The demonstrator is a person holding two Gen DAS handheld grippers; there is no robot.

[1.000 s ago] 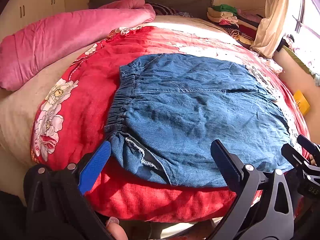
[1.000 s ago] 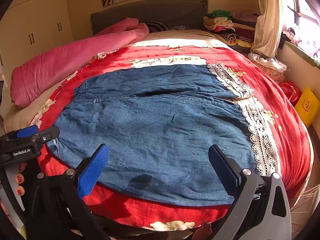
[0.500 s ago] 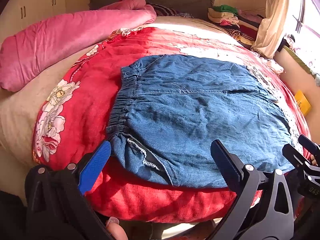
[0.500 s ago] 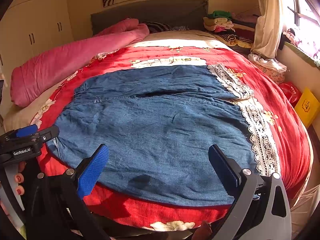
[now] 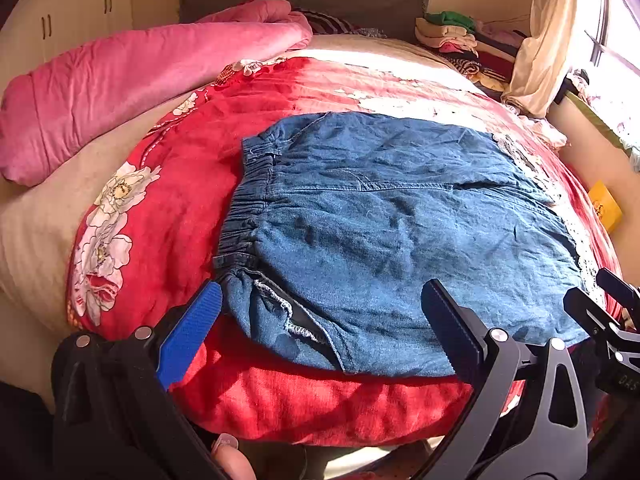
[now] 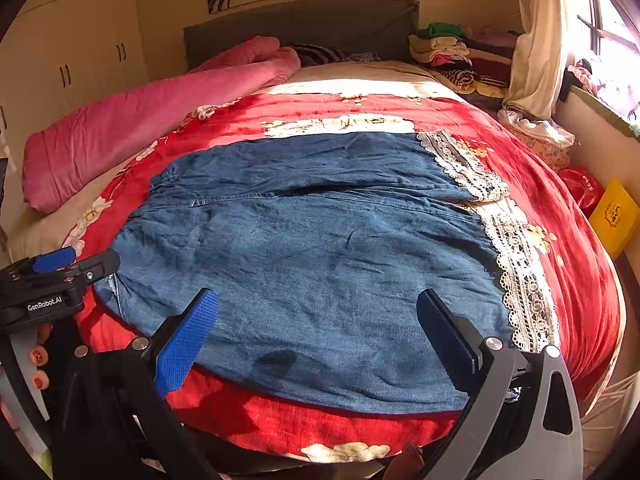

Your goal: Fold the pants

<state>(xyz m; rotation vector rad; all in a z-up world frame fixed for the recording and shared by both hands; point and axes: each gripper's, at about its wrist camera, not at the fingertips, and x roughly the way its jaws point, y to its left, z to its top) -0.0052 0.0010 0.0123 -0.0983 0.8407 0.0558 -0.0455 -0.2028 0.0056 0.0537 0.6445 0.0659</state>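
Left wrist view: left gripper [image 5: 320, 316] fingers spread wide, empty, hovering at the near edge of the bed [image 5: 48, 240]. Between and just beyond them lie the denim pants [image 5: 380, 232], flat on a red floral quilt [image 5: 168, 184]; elastic waistband [image 5: 244, 216] beyond the blue finger [image 5: 192, 332]. Right wrist view: right gripper [image 6: 316, 332] fingers also spread, nothing held, over the near leg; lace hem [image 6: 520, 272] beyond the black finger [image 6: 444, 336]. Dark spot on the denim between the fingers, possibly a shadow. Further off: pink duvet [image 6: 140, 132], folded clothes [image 6: 444, 48], headboard [image 6: 300, 24].
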